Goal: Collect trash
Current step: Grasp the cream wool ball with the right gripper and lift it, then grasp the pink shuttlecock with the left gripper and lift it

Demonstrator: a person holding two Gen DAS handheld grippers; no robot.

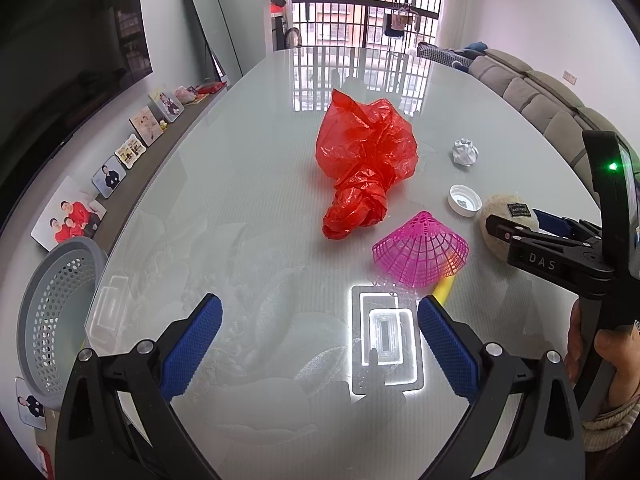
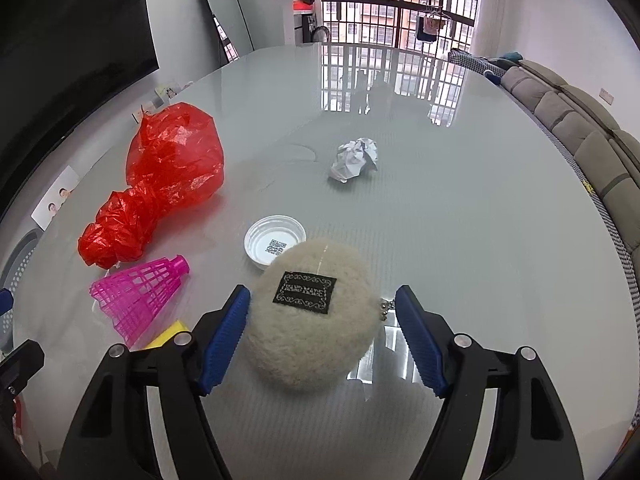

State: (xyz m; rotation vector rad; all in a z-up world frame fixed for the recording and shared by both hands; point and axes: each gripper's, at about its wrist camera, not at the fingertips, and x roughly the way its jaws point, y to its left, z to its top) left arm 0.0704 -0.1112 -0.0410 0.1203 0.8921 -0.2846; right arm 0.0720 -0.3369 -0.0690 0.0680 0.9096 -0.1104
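On the glossy table (image 1: 240, 152) lie a crumpled red plastic bag (image 1: 366, 160) (image 2: 168, 168), a ball of white paper (image 1: 465, 152) (image 2: 354, 160), a white lid (image 1: 464, 199) (image 2: 272, 240) and a pink mesh cone (image 1: 420, 250) (image 2: 140, 292) on a yellow stick (image 1: 444, 289). A cream fluffy pouch (image 2: 308, 332) with a black label sits between the jaws of my right gripper (image 2: 322, 292). Its left pad is at the pouch's edge and the right pad stands off it. My left gripper (image 1: 320, 302) is open over bare table, short of the cone.
A grey perforated basket (image 1: 52, 320) stands off the table's left edge, beside a ledge of framed photos (image 1: 72, 216). A grey sofa (image 1: 540, 96) runs along the right side. A person's hand (image 1: 604, 352) holds the right gripper's handle.
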